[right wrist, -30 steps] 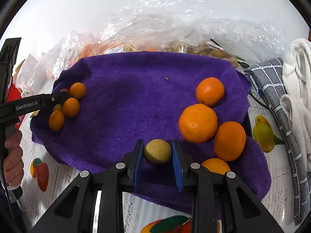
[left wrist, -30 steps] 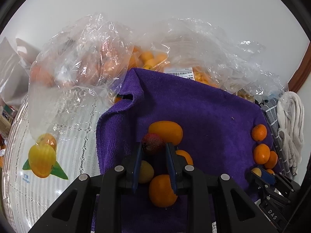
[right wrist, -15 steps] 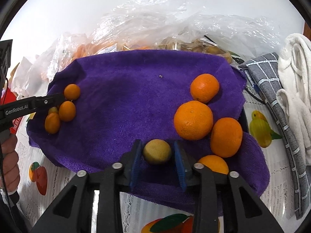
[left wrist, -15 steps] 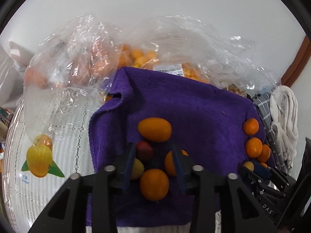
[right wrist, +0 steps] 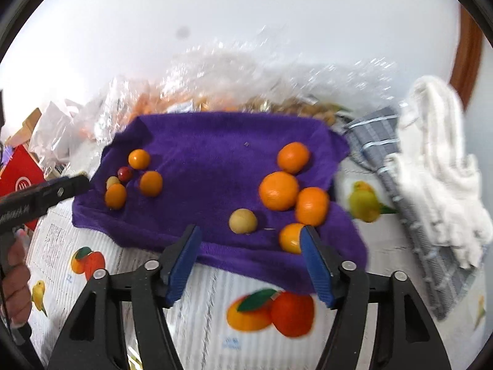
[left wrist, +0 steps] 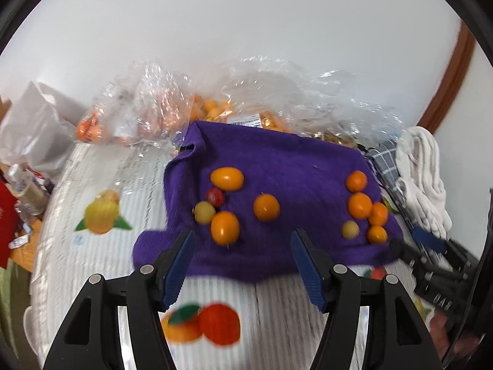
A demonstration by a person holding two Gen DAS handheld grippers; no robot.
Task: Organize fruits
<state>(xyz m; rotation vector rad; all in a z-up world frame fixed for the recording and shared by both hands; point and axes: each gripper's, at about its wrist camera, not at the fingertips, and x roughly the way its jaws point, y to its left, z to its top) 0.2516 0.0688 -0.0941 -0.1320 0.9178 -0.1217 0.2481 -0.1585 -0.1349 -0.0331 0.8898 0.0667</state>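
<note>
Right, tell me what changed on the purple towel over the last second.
Both grippers let go and backed away. The left gripper released the small red fruit, the right gripper the round yellow-green fruit; both sets of jaws have just been opening, with nothing between them now. Both fruits lie on the purple towel; the oranges stayed put.

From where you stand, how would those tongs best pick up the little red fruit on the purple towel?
Probably from above, pads on its two free sides. The small red fruit is round, so any width grips alike, but the yellow-green fruit and orange kumquats crowd it on the purple towel. The open left tongs should straddle it through the gaps.
</note>
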